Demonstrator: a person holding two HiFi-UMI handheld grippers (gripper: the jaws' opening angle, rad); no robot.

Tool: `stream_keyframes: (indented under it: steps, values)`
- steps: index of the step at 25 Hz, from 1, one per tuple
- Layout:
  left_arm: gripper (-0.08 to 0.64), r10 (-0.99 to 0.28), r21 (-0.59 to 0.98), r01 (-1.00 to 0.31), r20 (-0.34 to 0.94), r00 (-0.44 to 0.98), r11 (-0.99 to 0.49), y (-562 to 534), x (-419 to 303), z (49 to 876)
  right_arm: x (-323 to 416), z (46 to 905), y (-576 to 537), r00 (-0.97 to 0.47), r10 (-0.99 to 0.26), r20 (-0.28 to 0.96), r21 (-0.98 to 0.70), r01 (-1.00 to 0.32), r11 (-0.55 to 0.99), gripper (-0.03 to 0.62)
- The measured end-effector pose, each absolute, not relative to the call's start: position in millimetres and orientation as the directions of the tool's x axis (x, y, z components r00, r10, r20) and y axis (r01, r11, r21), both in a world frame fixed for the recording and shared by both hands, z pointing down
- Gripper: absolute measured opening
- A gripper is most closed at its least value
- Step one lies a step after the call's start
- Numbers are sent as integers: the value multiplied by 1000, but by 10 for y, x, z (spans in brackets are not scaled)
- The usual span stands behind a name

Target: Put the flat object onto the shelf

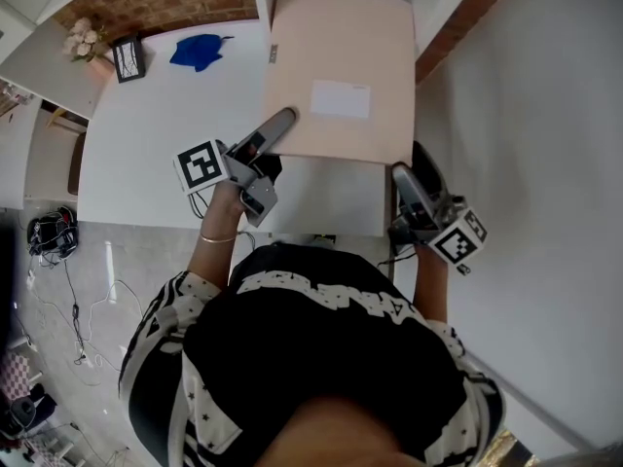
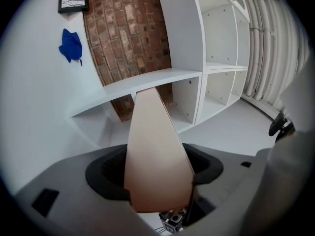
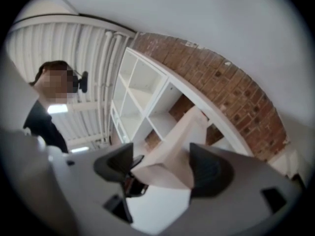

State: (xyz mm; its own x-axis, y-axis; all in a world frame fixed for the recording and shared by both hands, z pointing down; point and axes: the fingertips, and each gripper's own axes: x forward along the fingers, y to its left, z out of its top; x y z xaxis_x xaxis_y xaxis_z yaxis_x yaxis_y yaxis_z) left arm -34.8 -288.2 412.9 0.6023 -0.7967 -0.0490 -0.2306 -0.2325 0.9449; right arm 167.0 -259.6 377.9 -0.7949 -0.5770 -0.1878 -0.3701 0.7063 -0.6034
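- the flat envelope (image 1: 341, 76) was held by its two near corners, one claw on each, likely so its far edge could lead into the white shelf (image 2: 216, 65); it hung just before the shelf, not yet resting on it.
- the left claw (image 2: 157, 181) was clenched on the near left corner, and the right claw (image 3: 162, 168) on the near right, each narrowed onto the thin edge.

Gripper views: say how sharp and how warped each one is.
Left gripper view: sharp and evenly lit; fisheye bows the shelf, and the corners go dark. Right gripper view: soft and smeared, with the flat object blurred; same warp and dark corners.
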Motion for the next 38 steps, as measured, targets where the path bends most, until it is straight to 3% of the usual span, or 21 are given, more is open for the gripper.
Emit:
stream_keyframes:
  steps: [13,15,16,38]
  values:
    - [348,-811,953,-218,-46,583,-210,-3048,-367,4066,1587,3816,-2728,-783,-618,-66,-396,-548,737,359]
    - [348,-816,955,-214,-45,577,-204,-3074,-382,4069,1604,3836,-2776,-769,-638,-42,-373,-581,724,282]
    - [348,-817,957,-209,-47,574,-202,-3088,-393,4066,1606,3838,-2793,-765,-642,-37,-368,-587,721,281]
    - [344,-828,959,-188,-72,556,-210,-3381,-457,3996,1540,3749,-3137,-735,-675,-53,-362,-616,699,273]
